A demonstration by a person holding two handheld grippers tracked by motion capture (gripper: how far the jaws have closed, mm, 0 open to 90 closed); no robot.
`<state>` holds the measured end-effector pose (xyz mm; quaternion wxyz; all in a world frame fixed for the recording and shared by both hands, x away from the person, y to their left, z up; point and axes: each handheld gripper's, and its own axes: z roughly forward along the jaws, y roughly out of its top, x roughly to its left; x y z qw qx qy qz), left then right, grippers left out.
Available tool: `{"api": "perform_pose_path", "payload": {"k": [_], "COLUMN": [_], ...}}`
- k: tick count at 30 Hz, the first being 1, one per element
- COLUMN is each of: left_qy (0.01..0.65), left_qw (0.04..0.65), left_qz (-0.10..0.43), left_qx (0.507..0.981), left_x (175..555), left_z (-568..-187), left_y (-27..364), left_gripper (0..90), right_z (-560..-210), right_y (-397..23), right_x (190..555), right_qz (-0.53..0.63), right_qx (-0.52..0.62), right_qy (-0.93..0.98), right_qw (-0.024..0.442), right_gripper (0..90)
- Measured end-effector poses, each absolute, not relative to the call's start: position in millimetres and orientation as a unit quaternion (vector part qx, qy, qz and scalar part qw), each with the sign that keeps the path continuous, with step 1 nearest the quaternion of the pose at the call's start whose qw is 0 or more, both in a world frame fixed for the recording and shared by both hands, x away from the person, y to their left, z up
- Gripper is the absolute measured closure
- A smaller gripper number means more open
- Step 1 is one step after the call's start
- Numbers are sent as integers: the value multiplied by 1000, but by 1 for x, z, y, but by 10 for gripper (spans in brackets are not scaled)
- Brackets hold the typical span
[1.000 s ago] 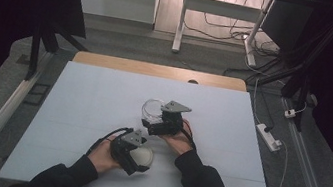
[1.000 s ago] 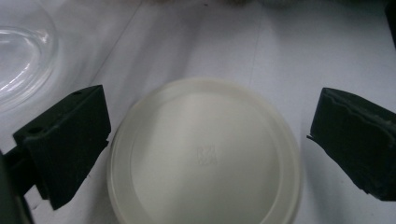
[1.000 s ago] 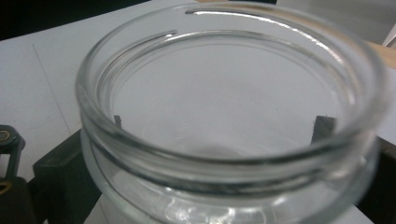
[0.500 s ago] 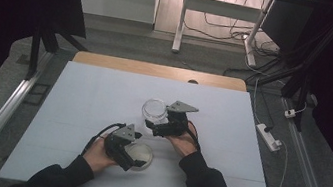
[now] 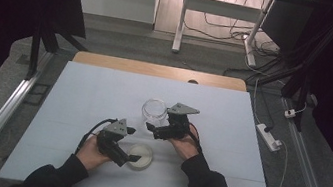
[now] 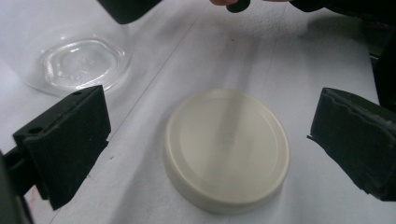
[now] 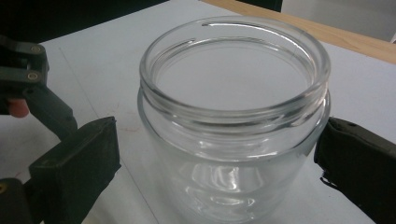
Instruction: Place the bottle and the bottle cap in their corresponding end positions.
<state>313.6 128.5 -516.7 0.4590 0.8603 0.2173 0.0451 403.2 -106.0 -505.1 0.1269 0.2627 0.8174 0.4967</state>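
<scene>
A clear glass jar [image 5: 154, 108] [image 7: 233, 116] stands upright and lidless at mid-table. My right gripper [image 5: 155, 123] [image 7: 215, 158] is open, its jaws on either side of the jar's body; the left pad stands off the glass and the right pad sits close against it. A cream round lid [image 5: 140, 156] [image 6: 227, 149] lies flat on the table in front of the jar. My left gripper [image 5: 133, 145] [image 6: 210, 135] is open, with its jaws spread wide on both sides of the lid and touching nothing. The jar's base [image 6: 79, 63] shows in the left gripper view.
The white table top [image 5: 76, 104] has a wooden strip [image 5: 158, 70] along its far edge. Metal rails [image 5: 5, 108] run along both sides, and a power strip [image 5: 269, 135] lies on the floor at the right.
My left gripper has drawn back to the left, away from the lid, which stays where it lay. The jar and my right gripper have hardly moved.
</scene>
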Motion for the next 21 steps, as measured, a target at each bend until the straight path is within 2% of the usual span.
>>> {"api": "perform_pose_path", "payload": {"k": [21], "left_qy": [253], "left_qw": [477], "left_qz": [61], "left_qx": [839], "left_x": [297], "left_z": [-496], "left_y": [165], "left_gripper": [0], "right_z": [-484], "right_y": [-129], "right_x": [376], "right_qz": [503], "right_qx": [272], "right_qy": [812], "right_qw": [118], "right_gripper": [0]}}
